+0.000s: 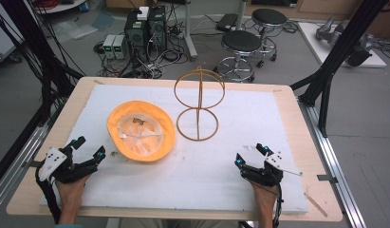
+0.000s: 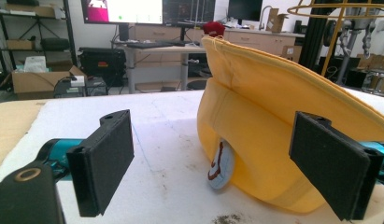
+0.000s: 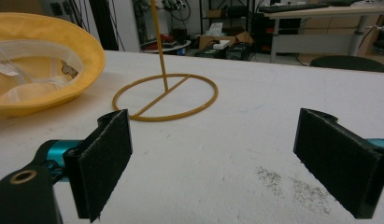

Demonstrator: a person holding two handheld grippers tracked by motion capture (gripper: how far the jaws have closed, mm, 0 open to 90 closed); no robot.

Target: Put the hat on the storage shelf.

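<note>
- High view: left gripper [image 1: 90, 148] sits at the near left of the white mat [image 1: 259, 118], jaws spread wide, nothing between them, touching nothing visible.
- Right gripper [image 1: 252, 154] sits at the near right of the mat, jaws likewise spread wide and empty.
- Each gripper is held by a hand coming in from the near edge of the table [image 1: 36, 156].
- Yellow hat [image 1: 141, 130] lies upside down on the mat, opening upward, pale lining showing; it is just beyond and to the right of the left gripper, apart from it.
- Left gripper view: the hat [image 2: 273, 116] fills the space ahead of the right-hand jaw; brim lifted at the near side, a pale tag with dark red print showing under it. No contact with either jaw visible.
- Wire hat stand [image 1: 199, 104] stands upright on the mat just right of the hat, ring base flat, round hoop on top; touching the hat or not, cannot tell.
- Right gripper view: stand's ring base [image 3: 165, 97] lies ahead of the open jaws, well apart; hat [image 3: 45, 65] to its left.
- Dark specks on the mat near the right gripper.
</note>
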